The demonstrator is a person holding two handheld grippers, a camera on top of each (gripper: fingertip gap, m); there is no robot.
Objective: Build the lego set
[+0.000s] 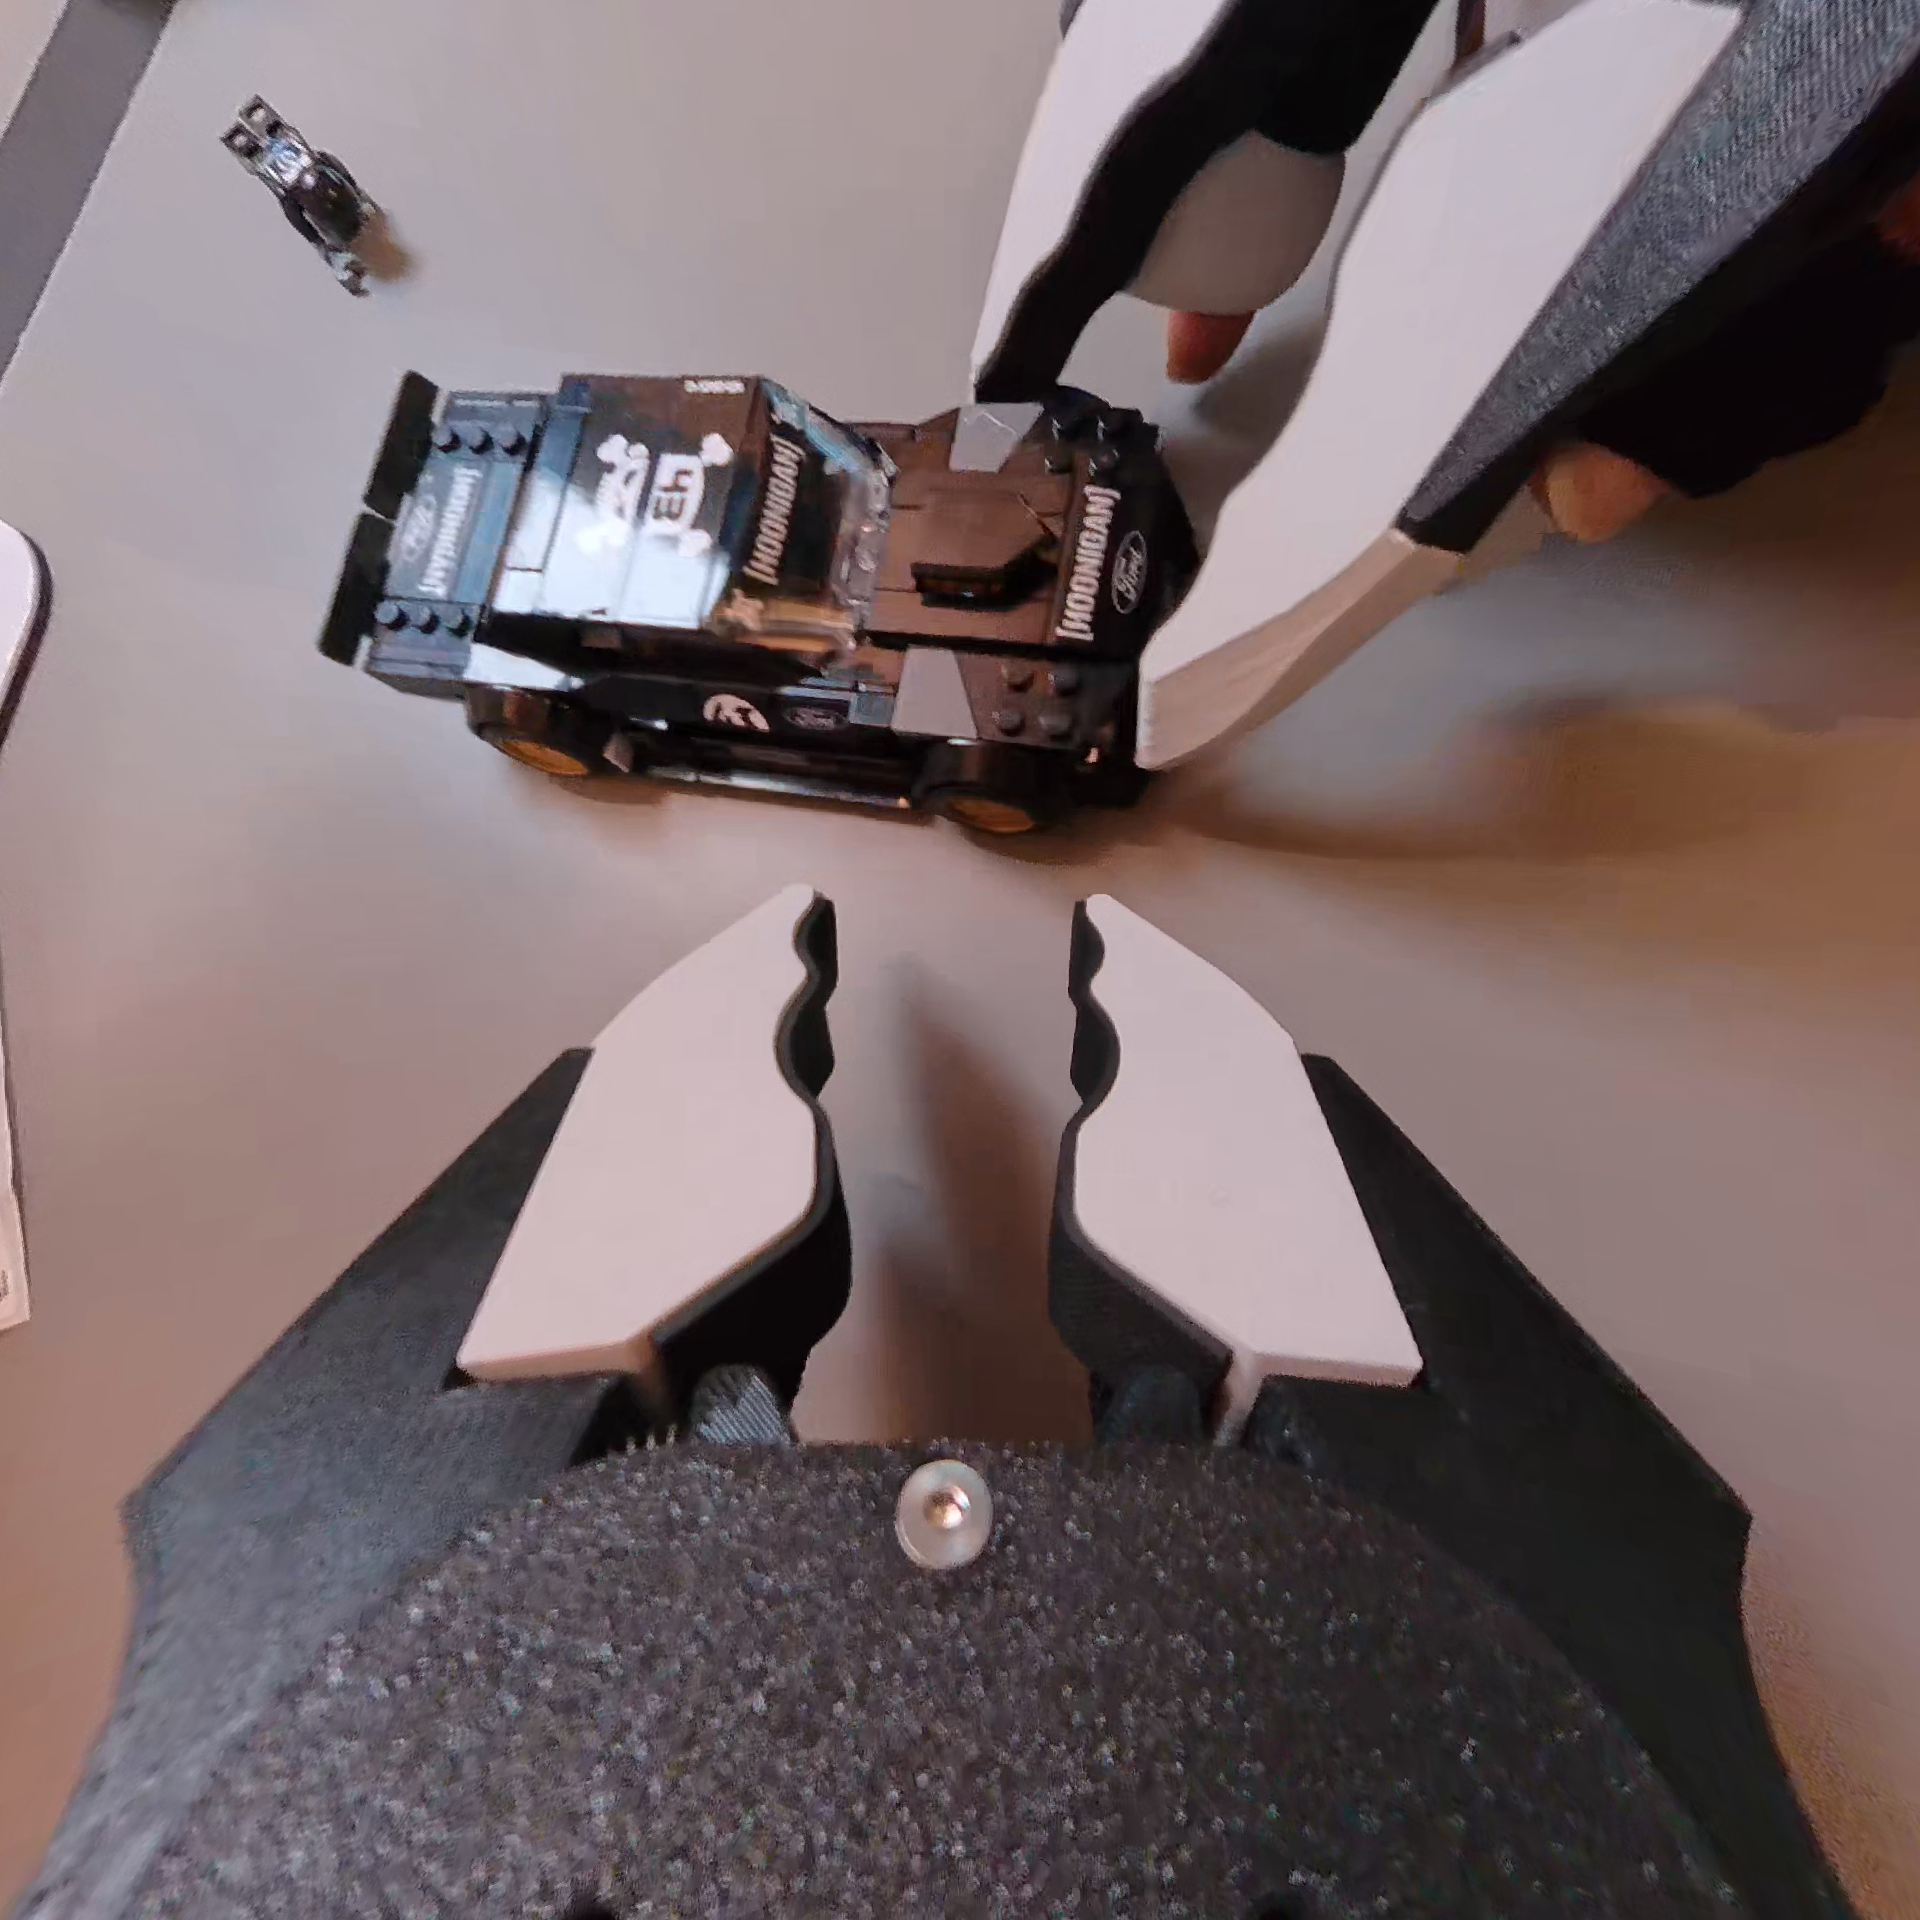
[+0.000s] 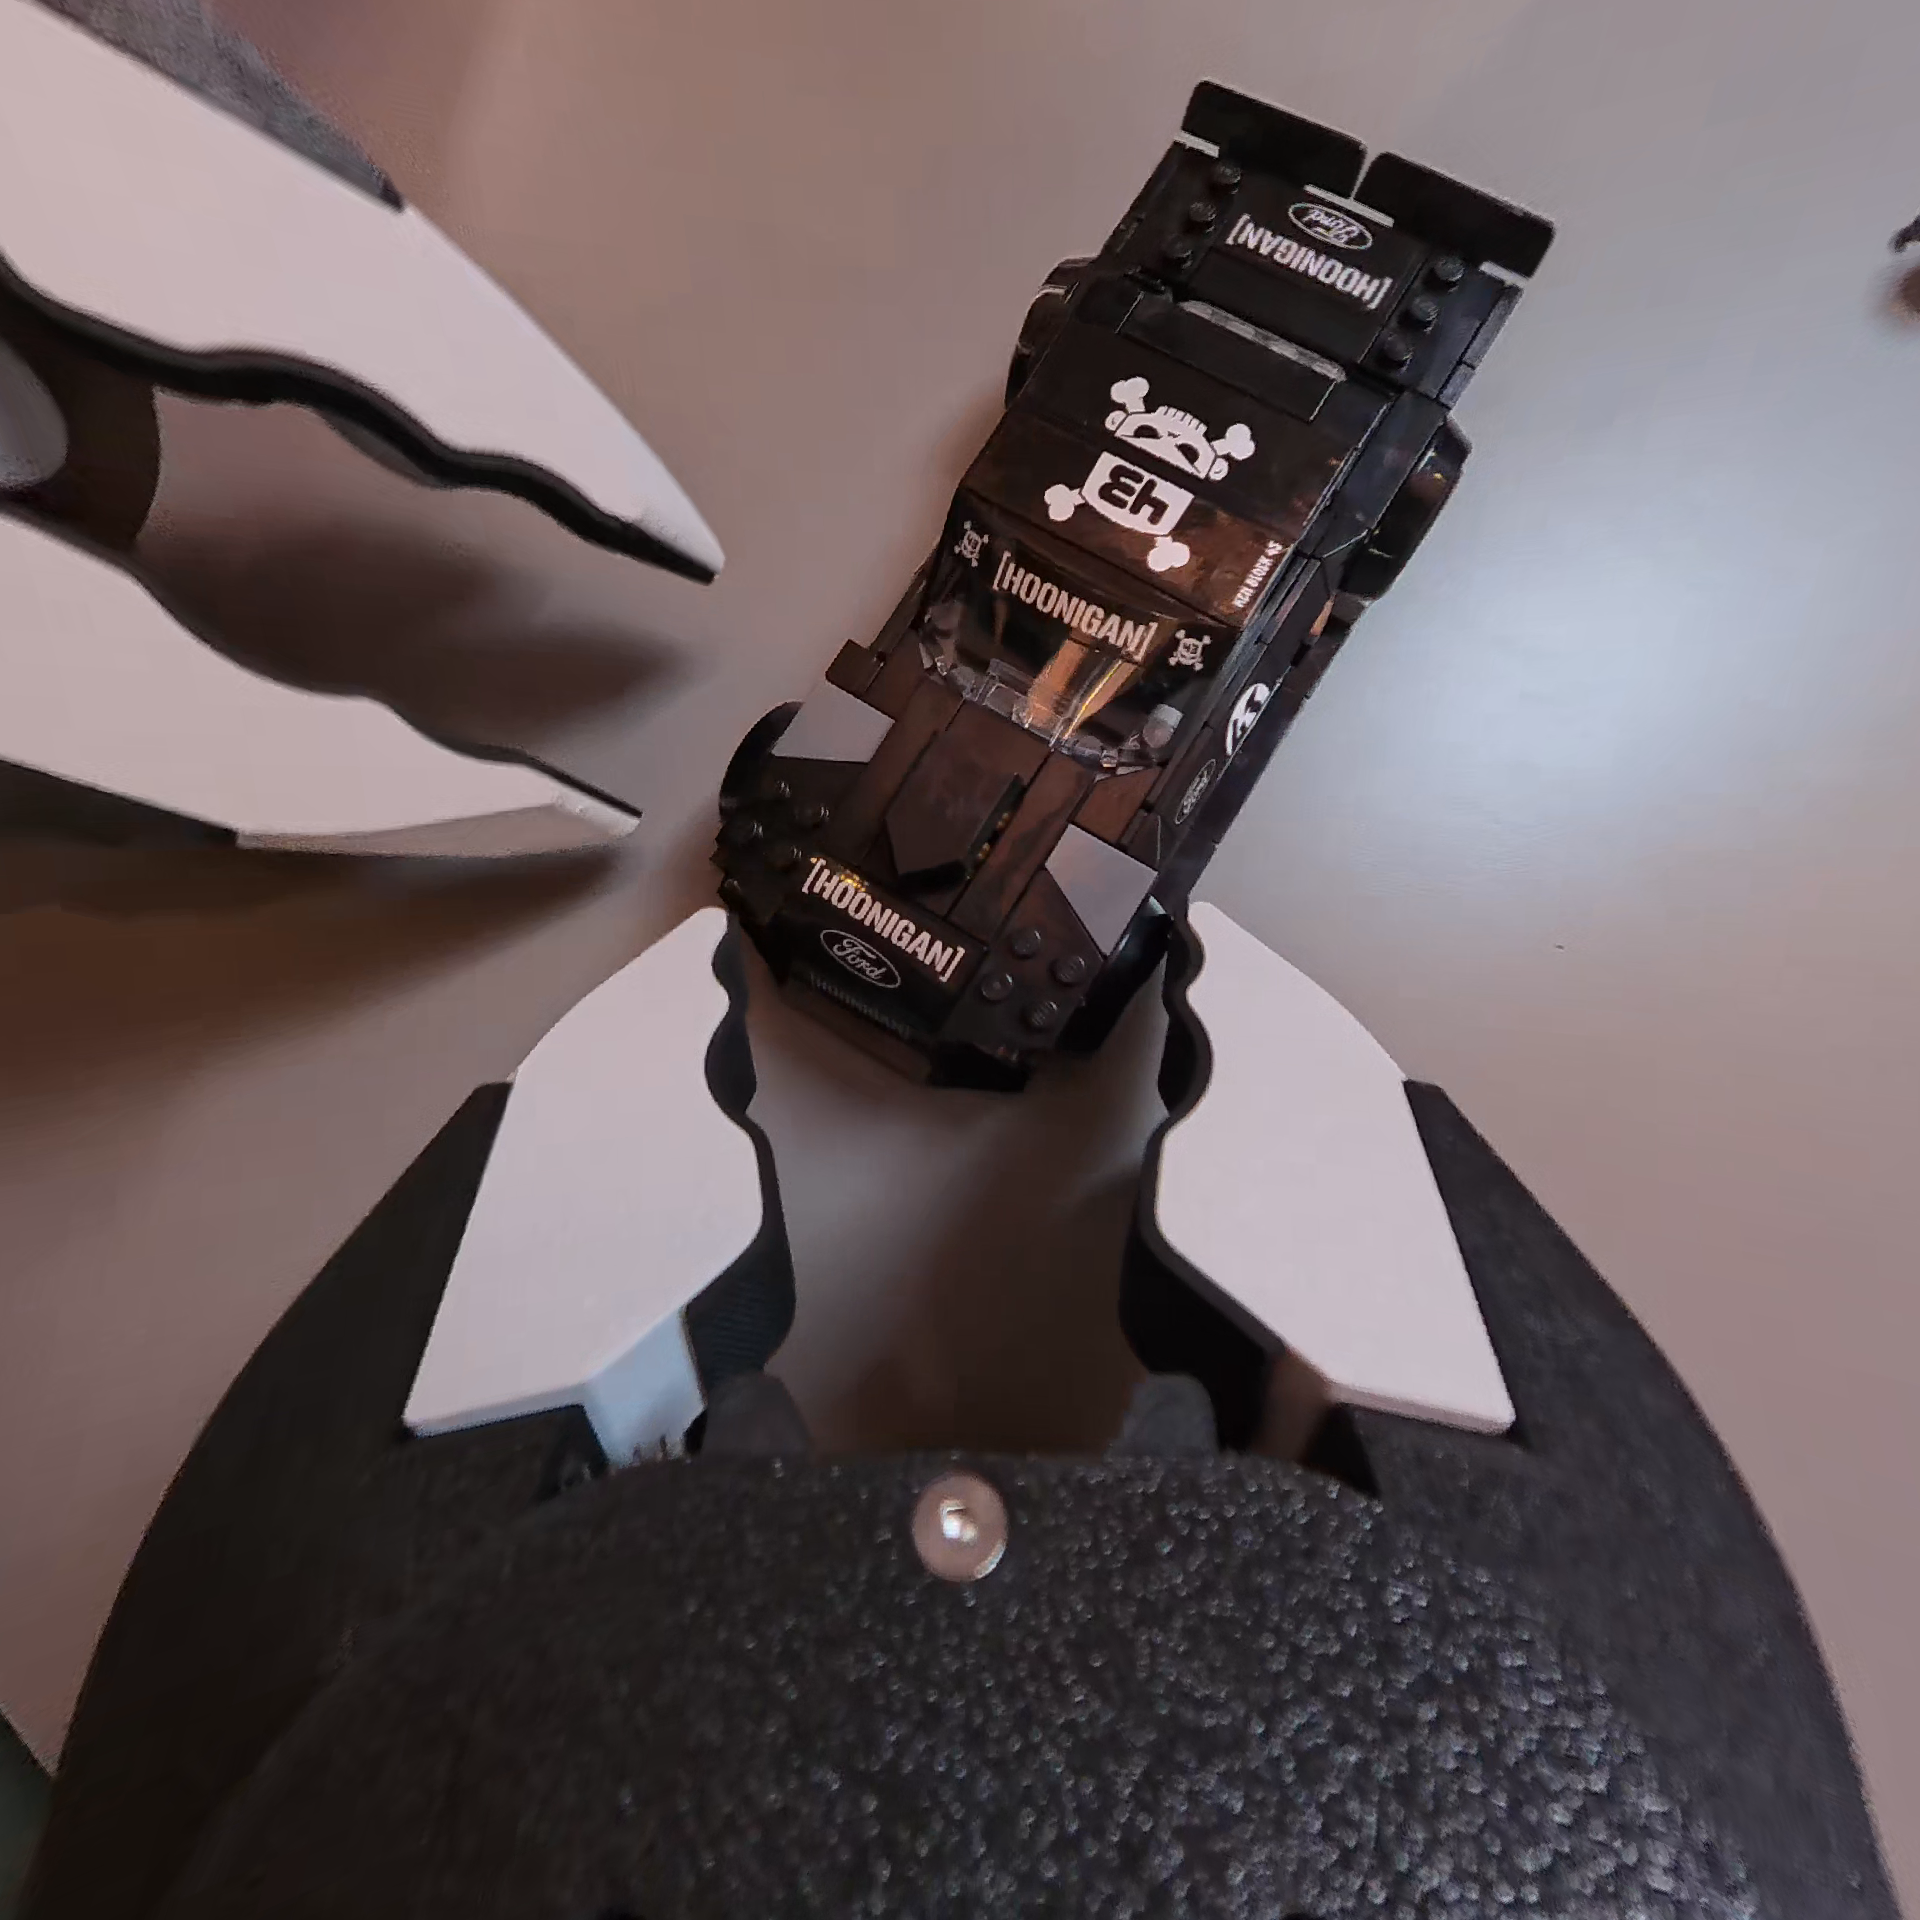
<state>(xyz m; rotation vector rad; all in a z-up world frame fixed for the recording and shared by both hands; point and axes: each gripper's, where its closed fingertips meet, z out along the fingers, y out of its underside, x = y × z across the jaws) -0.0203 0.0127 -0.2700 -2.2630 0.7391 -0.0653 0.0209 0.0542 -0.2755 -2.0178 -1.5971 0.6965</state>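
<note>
Near-finished black lego car [image 2: 1122,623] on table [image 1: 1455,1039]: my R gripper [image 2: 956,935], jaws wide, straddles car's nose w/o gripping; L gripper [image 1: 951,914], half-open, empty, beside car; next, I'd judge: fetch loose piece [image 1: 301,192] beyond car's tail

Black lego car [image 2: 1132,623] on grey table [image 2: 1558,935], nose between the spread fingers of right gripper [image 2: 951,935].

Indoor work desk, exact kind of room unclear. Plain smooth grey-beige tabletop [image 1: 727,156] fills both views, warm light. Edge of white paper sheets [image 1: 10,1195] at the left, a loose small black part [image 1: 301,192] lying apart. No walls or furniture visible to narrow it down.
</note>
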